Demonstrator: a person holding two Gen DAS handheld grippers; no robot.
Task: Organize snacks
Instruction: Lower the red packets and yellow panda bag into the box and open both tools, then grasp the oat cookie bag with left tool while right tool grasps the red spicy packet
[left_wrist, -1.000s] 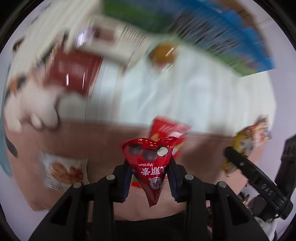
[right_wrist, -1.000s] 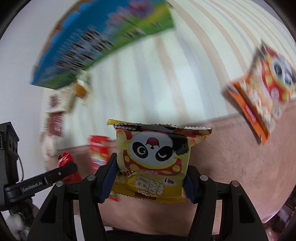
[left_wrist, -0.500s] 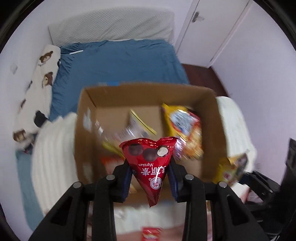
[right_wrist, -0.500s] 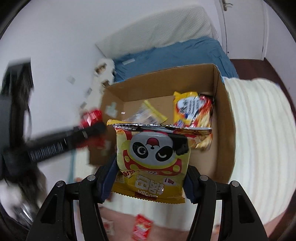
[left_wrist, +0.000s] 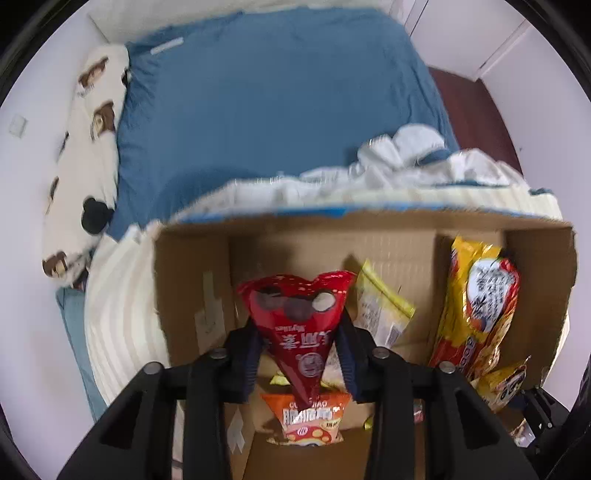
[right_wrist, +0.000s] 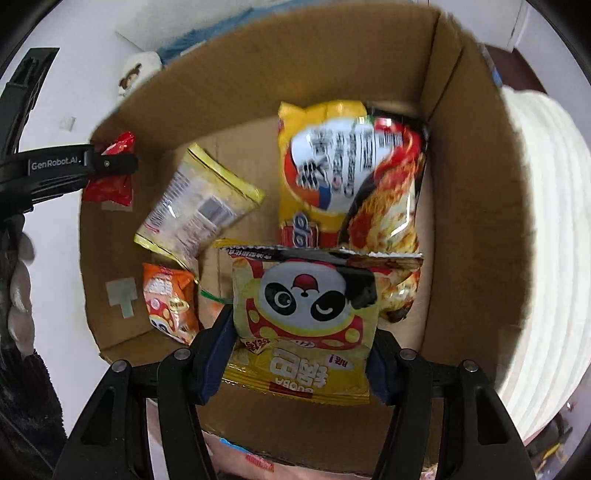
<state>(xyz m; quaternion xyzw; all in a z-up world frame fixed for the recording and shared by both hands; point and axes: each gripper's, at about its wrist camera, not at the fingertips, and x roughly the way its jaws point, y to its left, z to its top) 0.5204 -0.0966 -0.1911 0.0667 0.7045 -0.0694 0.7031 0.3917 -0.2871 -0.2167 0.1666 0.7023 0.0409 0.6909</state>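
A: Left tool, what's in it?

B: A red cone-shaped snack bag, wide crimped end pointing away from the tool, narrow tip back between the fingers, print upside down. Long axis runs along the tool's own line, which aims down. The jaws have just been easing apart, but the blue pads look to be against the bag's sides; it hangs over the near-left part of the cardboard box.

A: Right tool?

B: Clamped on a yellow panda bag, flat face to the camera, torn-looking top edge away, panda upright, lettering inverted. Held over the box, near side, right of middle.

A: Inside the box?

B: A big yellow-and-red noodle packet lying lengthwise against the right wall, long axis near to far. A pale yellow-edged pouch tilted, left of it. A small orange packet near the left wall. Taped patches on the cardboard.

A: Surroundings?

B: Box sits on a cream ribbed blanket on a bed with a blue sheet. A bear-print pillow lies along the left, by a white wall. Dark wood floor far right. From the right view, a gloved hand shows at the left edge, behind the left tool.
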